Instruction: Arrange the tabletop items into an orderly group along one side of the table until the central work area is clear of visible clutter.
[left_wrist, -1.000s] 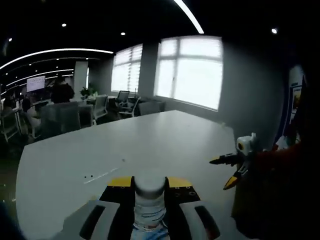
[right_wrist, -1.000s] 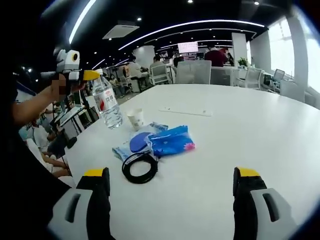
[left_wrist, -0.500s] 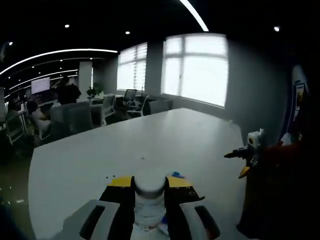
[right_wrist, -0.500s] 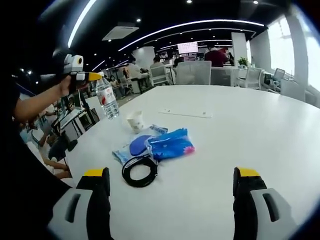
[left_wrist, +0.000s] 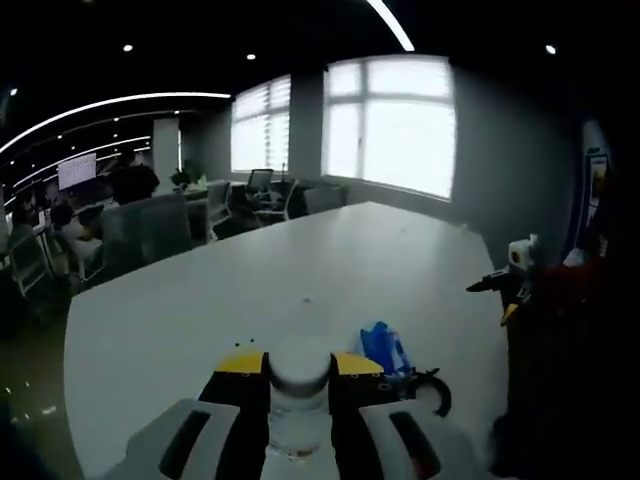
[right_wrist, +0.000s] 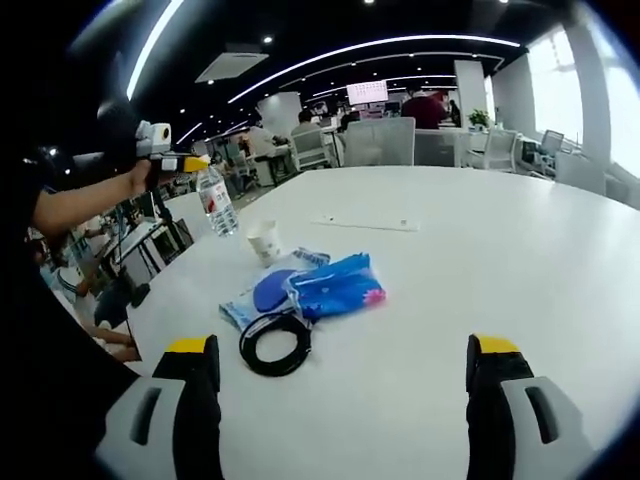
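Left gripper (left_wrist: 300, 400) clamps clear plastic water bottle (right_wrist: 216, 200) at the neck, held above the white table (right_wrist: 480, 260) edge; looks part-full, so top-heavy, slick, crushable; neck grip suits. Right gripper (right_wrist: 340, 380) wide open, holding nothing

Bare table (right_wrist: 480, 260) lies right of the blue packet (right_wrist: 335, 285) and cable (right_wrist: 274, 343).
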